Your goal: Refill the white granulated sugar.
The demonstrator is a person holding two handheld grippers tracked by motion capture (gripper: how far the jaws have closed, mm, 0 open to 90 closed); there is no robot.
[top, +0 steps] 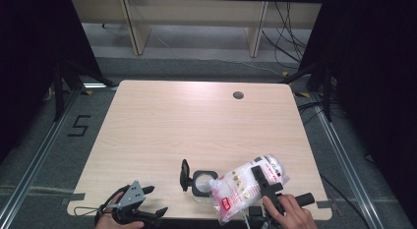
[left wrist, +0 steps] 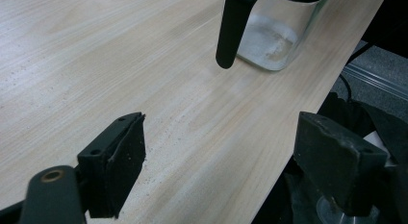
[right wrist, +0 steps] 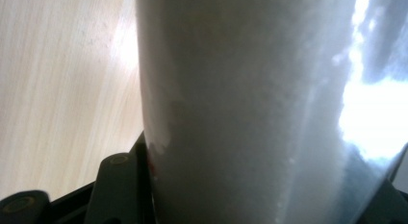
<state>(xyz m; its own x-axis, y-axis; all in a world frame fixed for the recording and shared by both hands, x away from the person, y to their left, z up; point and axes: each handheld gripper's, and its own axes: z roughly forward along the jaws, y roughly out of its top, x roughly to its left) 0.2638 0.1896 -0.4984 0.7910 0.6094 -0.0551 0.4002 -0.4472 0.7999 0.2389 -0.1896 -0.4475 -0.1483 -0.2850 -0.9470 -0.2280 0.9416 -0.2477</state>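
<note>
Tilting toward the lower centre of the high view, the bag (top: 246, 187) of white powder, clamped in the right tool (top: 267, 186), pointed its corner at the glass jug (top: 202, 184); the left tool (top: 140, 205) stood open, empty, lower left on the desk (top: 172, 126).

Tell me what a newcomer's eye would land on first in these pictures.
First, the white bag with red print, clamped in the right gripper and tipped with a corner over the open mouth of a clear container near the table's front edge; white powder covers the container's bottom. A black lid hangs open at the container's left side. At the front left corner, the left gripper waits with open jaws.
</note>
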